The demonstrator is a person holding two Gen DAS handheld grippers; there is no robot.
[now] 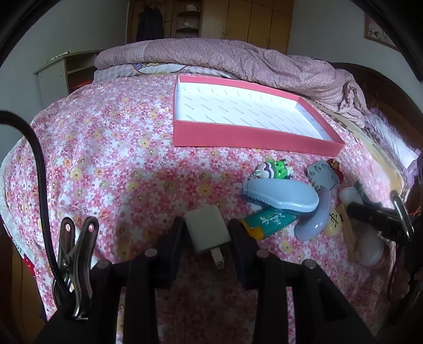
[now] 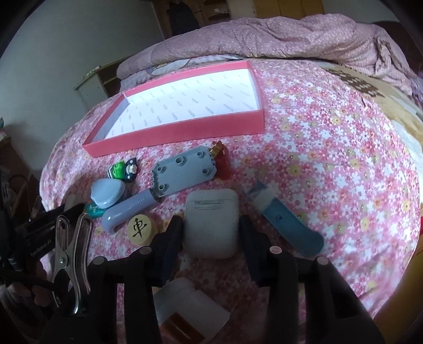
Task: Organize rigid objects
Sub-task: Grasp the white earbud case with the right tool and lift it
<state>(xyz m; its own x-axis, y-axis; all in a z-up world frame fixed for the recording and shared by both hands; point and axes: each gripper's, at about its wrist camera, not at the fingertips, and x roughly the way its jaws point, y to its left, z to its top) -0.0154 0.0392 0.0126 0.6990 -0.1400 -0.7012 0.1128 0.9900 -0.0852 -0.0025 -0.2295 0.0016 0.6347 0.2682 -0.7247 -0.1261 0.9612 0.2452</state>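
a bed in a pink floral sheet [image 1: 111, 148] (rumpled quilt [image 1: 238, 58] behind), wooden wardrobe [image 1: 253, 23], pale walls.

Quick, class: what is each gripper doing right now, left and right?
Left gripper: closed on the white charger plug.
Right gripper: fingers around the white earbud case, gaps visible on both sides, not gripping yet.

Soft daylight lit both views evenly, with faint shadows. The box [image 2: 185, 127] floor glared white in the right view. Fisheye bending curved the edges; corners fell dark, slightly blurred.
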